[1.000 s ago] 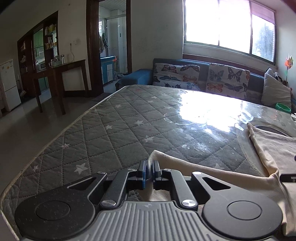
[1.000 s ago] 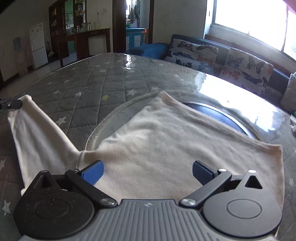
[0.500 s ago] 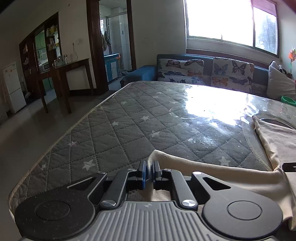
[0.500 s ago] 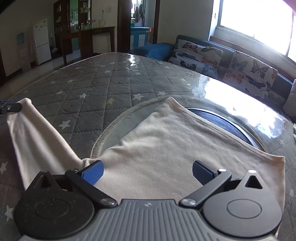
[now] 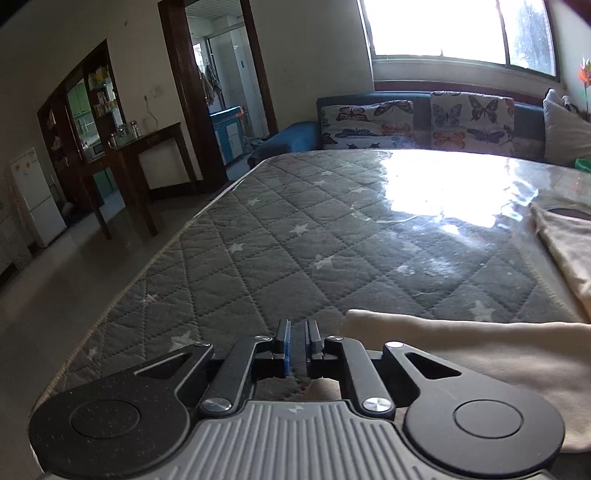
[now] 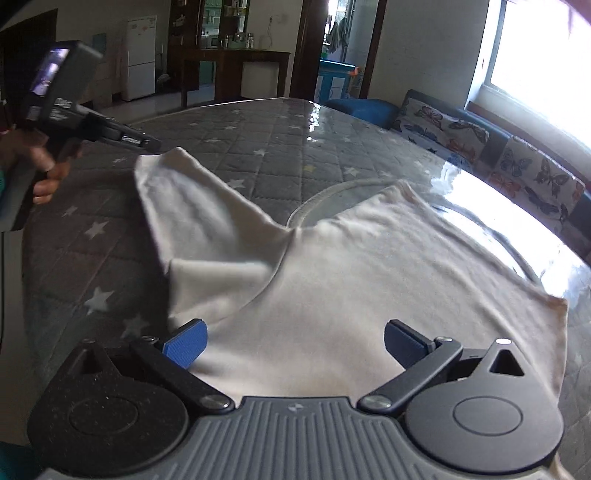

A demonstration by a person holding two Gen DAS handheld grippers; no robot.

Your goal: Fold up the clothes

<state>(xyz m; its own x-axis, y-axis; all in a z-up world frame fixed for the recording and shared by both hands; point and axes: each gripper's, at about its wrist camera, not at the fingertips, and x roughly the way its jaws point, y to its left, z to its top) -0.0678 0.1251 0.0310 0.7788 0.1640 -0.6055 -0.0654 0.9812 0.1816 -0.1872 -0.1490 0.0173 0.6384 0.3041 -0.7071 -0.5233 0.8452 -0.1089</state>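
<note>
Quilted star mattress (image 5: 280, 236) | left claw (image 5: 297, 334) clenched, empty | right claw (image 6: 293, 338) released over shirt (image 6: 332, 280) | lettering unreadable

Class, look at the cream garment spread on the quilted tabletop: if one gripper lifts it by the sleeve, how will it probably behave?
The cream garment is probably floppy: its sleeve already sags and creases. It likely weighs little, being thin. It may slide easily, since the tabletop under it looks glossy.

A garment (image 6: 332, 280) lies spread on the mattress (image 6: 258, 147), one sleeve (image 6: 192, 221) reaching left toward the left gripper (image 6: 153, 146). The right gripper (image 6: 293, 341) hangs over the garment's near edge. Behind the mattress stands a sofa (image 5: 424, 122), under the window (image 5: 443, 29).
</note>
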